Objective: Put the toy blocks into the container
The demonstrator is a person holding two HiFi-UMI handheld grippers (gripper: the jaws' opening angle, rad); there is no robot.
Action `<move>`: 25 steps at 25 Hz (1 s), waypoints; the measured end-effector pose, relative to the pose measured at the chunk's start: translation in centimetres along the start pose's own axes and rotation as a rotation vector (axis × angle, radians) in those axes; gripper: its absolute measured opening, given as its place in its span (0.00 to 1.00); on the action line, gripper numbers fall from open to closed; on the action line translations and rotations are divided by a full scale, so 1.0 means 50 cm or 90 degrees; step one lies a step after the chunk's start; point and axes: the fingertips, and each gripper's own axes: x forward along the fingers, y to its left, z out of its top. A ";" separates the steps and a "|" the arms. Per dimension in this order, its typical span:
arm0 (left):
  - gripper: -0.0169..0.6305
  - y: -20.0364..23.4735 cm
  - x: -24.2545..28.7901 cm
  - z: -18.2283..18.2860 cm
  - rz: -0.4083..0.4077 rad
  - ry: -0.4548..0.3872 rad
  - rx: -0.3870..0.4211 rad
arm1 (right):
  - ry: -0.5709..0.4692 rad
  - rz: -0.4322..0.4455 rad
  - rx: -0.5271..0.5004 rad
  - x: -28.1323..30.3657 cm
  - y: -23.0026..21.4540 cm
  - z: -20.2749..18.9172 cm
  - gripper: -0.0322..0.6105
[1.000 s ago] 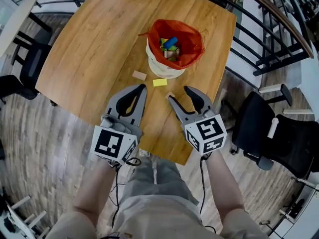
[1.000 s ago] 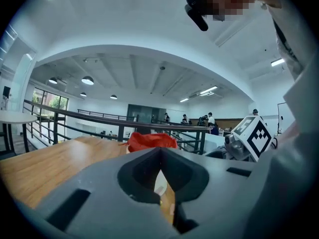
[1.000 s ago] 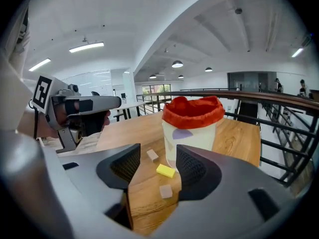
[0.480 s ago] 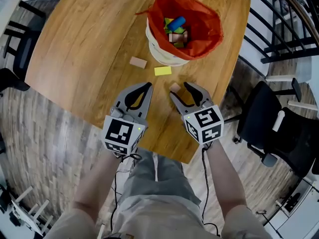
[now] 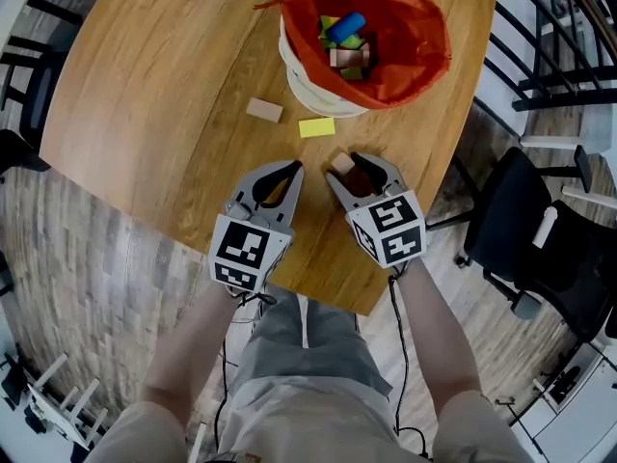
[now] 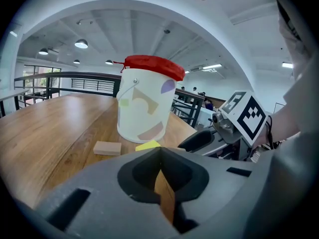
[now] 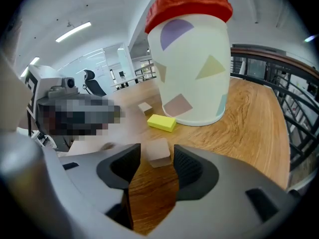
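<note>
A white bucket with a red liner [image 5: 366, 37] stands at the far side of the wooden table [image 5: 145, 85], with several coloured blocks inside. In front of it lie a flat tan block [image 5: 264, 110] and a yellow block [image 5: 316, 127]. A small tan cube [image 5: 342, 162] sits on the table between the tips of my right gripper [image 5: 349, 170], which is open; in the right gripper view the cube [image 7: 159, 152] shows gaps to both fingers of the gripper [image 7: 157, 161]. My left gripper [image 5: 292, 169] is low beside it, shut and empty, its tips meeting [image 6: 159, 152].
The table's near edge runs just under both grippers. A black office chair [image 5: 540, 249] stands on the floor to the right, and railings run behind the table. In the left gripper view, the bucket [image 6: 144, 106], tan block [image 6: 107, 148] and yellow block [image 6: 148, 145] lie ahead.
Both grippers have sunk toward the table and moved forward toward the bucket. The right gripper's open jaws now straddle the small tan cube.
</note>
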 end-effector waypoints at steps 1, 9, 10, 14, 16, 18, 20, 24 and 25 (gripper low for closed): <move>0.04 0.001 0.002 -0.004 0.000 0.003 -0.001 | 0.004 -0.003 -0.002 0.004 -0.002 -0.004 0.38; 0.04 0.008 0.001 -0.017 0.002 0.010 -0.010 | 0.009 -0.021 -0.024 0.010 -0.007 -0.006 0.30; 0.04 0.008 0.000 -0.018 0.003 0.010 -0.011 | 0.011 -0.022 -0.030 0.011 -0.007 -0.006 0.29; 0.04 0.008 -0.002 -0.021 0.006 0.014 -0.009 | 0.011 -0.026 -0.025 0.009 -0.011 -0.005 0.29; 0.04 0.008 -0.006 -0.012 0.006 0.010 -0.008 | 0.004 -0.029 -0.016 0.001 -0.013 0.002 0.29; 0.04 0.008 -0.010 0.004 0.007 0.002 -0.004 | -0.009 -0.033 -0.005 -0.014 -0.017 0.017 0.29; 0.04 0.005 -0.018 0.025 0.008 -0.007 0.001 | -0.027 -0.041 0.002 -0.037 -0.019 0.037 0.29; 0.04 0.000 -0.043 0.088 0.011 -0.036 0.012 | -0.072 -0.053 -0.005 -0.097 -0.013 0.096 0.29; 0.04 -0.002 -0.051 0.108 0.012 -0.045 0.016 | -0.084 -0.055 -0.010 -0.114 -0.011 0.114 0.29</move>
